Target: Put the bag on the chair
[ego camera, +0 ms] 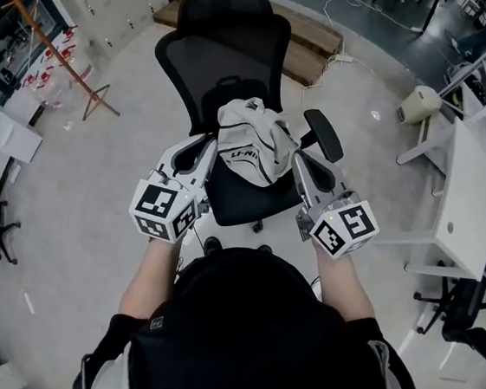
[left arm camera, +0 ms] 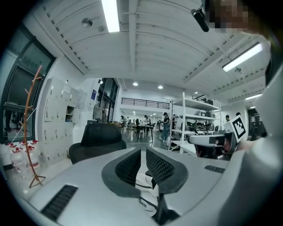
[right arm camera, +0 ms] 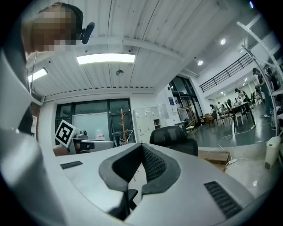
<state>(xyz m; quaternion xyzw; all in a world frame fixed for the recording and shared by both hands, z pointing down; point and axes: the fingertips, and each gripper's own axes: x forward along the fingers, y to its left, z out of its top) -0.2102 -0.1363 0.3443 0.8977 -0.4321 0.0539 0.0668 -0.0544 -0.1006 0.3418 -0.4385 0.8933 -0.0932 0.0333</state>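
Note:
A white bag [ego camera: 251, 142] with dark print hangs crumpled just over the seat of a black office chair [ego camera: 222, 30]. My left gripper [ego camera: 207, 146] is shut on the bag's left side and my right gripper [ego camera: 299, 159] on its right side. In the left gripper view the jaws of the left gripper [left arm camera: 143, 152] stand almost together, with the bag's [left arm camera: 146, 187] white cloth caught between them. In the right gripper view the right gripper [right arm camera: 141, 148] is shut too, and pale cloth of the bag [right arm camera: 138, 178] shows low between its pads. Whether the bag rests on the seat is hidden.
The chair's right armrest [ego camera: 324, 135] sticks out beside my right gripper. A white desk [ego camera: 469, 198] stands at the right, a wooden coat stand [ego camera: 59, 46] at the left, a wooden pallet [ego camera: 308, 40] behind the chair. A white appliance [ego camera: 421, 103] sits on the floor.

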